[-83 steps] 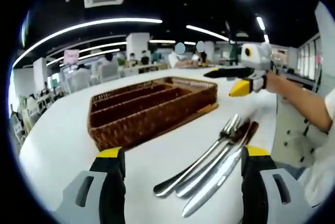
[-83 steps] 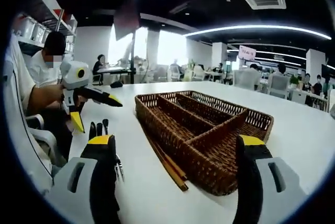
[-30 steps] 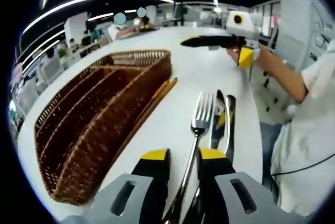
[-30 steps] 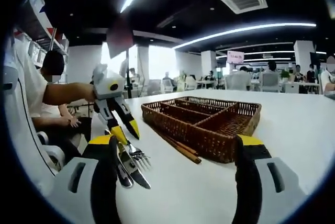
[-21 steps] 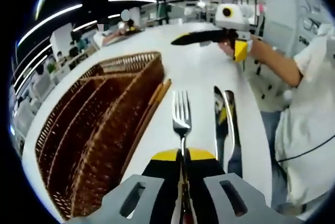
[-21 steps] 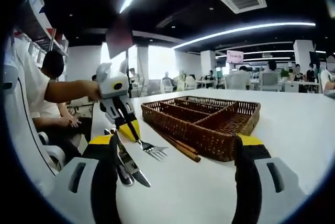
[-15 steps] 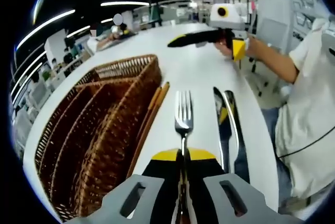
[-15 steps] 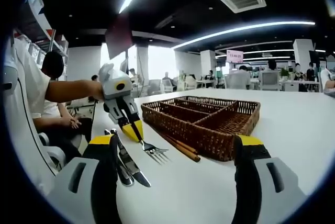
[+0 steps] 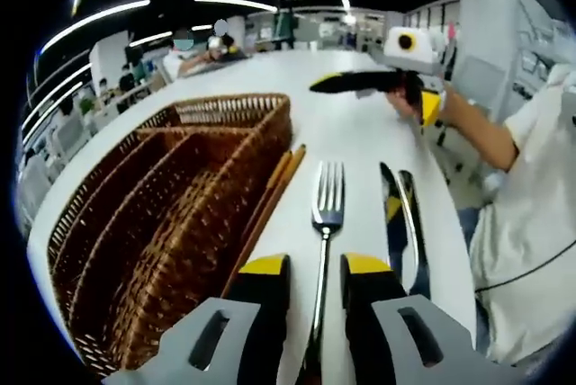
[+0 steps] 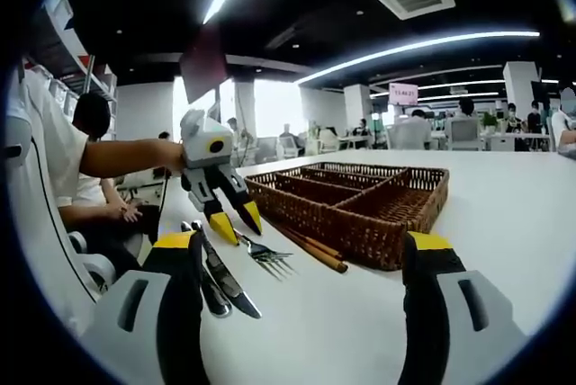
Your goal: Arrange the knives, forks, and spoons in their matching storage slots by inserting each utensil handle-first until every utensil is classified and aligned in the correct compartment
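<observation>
A silver fork [image 9: 328, 203] lies flat on the white table [image 9: 346, 129], tines pointing away, its handle running back between my left gripper's jaws. My left gripper [image 9: 313, 266] is open, and its jaws stand a little clear of the handle on both sides. Right of the fork lie a knife [image 9: 389, 214] and a spoon [image 9: 411, 223]. The brown wicker tray [image 9: 171, 214] with long slots sits to the left. In the right gripper view, the left gripper [image 10: 236, 221] hangs spread over the fork [image 10: 265, 257]. My right gripper [image 10: 301, 246] is wide open, holding nothing.
A pair of wooden chopsticks [image 9: 270, 201] lies along the tray's near wall. The right gripper [image 9: 360, 82] hovers over the far table, held by a person's arm [image 9: 486, 133] in a white sleeve. The table's edge runs just right of the spoon.
The left jaws, shut on the fork handle half a second ago, have parted. The fork now rests on the table. The right gripper has barely moved.
</observation>
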